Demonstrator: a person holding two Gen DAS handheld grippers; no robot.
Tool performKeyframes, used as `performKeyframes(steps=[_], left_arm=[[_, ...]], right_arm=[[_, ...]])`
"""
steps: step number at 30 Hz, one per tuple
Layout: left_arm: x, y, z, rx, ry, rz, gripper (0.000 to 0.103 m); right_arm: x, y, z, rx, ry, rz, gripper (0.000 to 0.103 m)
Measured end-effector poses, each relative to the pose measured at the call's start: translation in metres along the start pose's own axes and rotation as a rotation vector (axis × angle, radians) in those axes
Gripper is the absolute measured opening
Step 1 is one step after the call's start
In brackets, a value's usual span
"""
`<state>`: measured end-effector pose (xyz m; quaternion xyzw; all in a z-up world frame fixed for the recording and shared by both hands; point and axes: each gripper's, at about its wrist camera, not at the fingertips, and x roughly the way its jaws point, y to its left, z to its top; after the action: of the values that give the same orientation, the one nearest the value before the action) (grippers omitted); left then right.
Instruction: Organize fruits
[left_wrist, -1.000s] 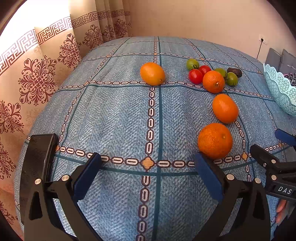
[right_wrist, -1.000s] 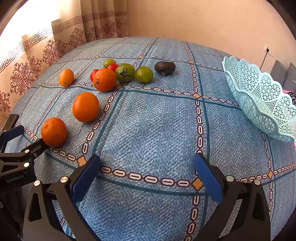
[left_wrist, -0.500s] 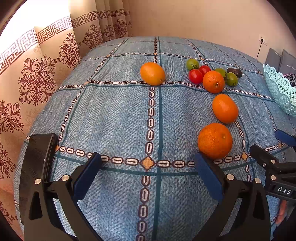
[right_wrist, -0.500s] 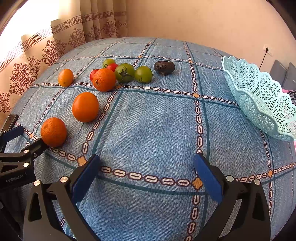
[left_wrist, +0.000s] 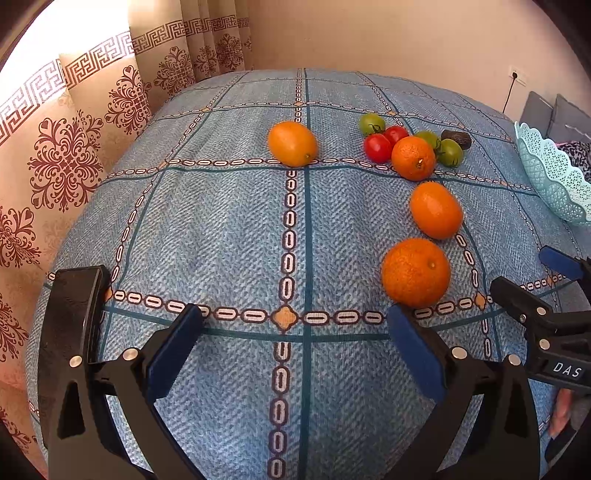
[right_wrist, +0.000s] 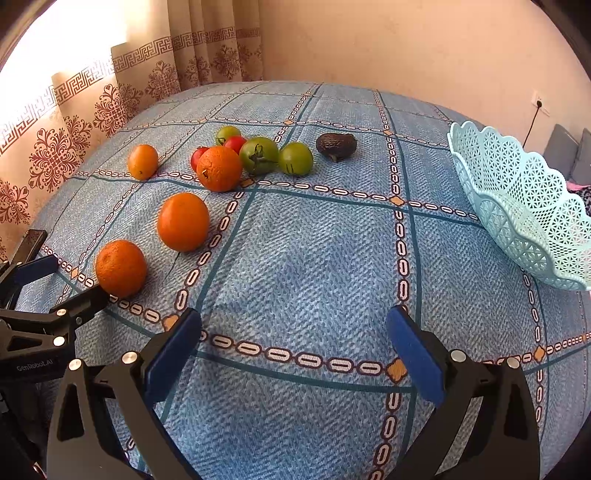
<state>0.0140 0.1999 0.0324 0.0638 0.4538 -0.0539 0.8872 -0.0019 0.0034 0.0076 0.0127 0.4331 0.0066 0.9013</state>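
1. A bed (right_wrist: 314, 266) carried everything, covered in a blue herringbone spread crossed by teal lines and chain-link bands.
2. Three oranges lay in a loose row: the nearest orange (right_wrist: 121, 268), a middle orange (right_wrist: 183, 221), and a far orange (right_wrist: 219, 168).
3. The far orange touched two red tomatoes (left_wrist: 377, 147) and sat just beside three green tomatoes (right_wrist: 259, 155).
4. A smaller oval orange fruit (left_wrist: 292, 143) lay apart toward the curtain side.
5. A dark avocado (right_wrist: 336, 146) rested just beyond the green tomatoes.
6. A pale turquoise lattice basket (right_wrist: 524, 206) sat at the bed's far right, well apart from the fruit.
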Motion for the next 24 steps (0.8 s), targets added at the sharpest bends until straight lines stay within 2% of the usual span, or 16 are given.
performKeyframes(steps=[8,15,24], left_arm=[[-0.003,0.001,0.002,-0.021,0.010,-0.020,0.101],[-0.017,0.003,0.006,-0.079,-0.014,-0.142,0.101],[-0.020,-0.022,0.010,-0.023,-0.055,-0.158,0.101]], right_arm=[[-0.003,-0.001,0.006,-0.001,-0.018,0.013,0.098],[-0.011,-0.007,0.014,0.029,-0.074,-0.007,0.098],[-0.011,-0.019,0.014,0.059,-0.077,-0.018,0.098]])
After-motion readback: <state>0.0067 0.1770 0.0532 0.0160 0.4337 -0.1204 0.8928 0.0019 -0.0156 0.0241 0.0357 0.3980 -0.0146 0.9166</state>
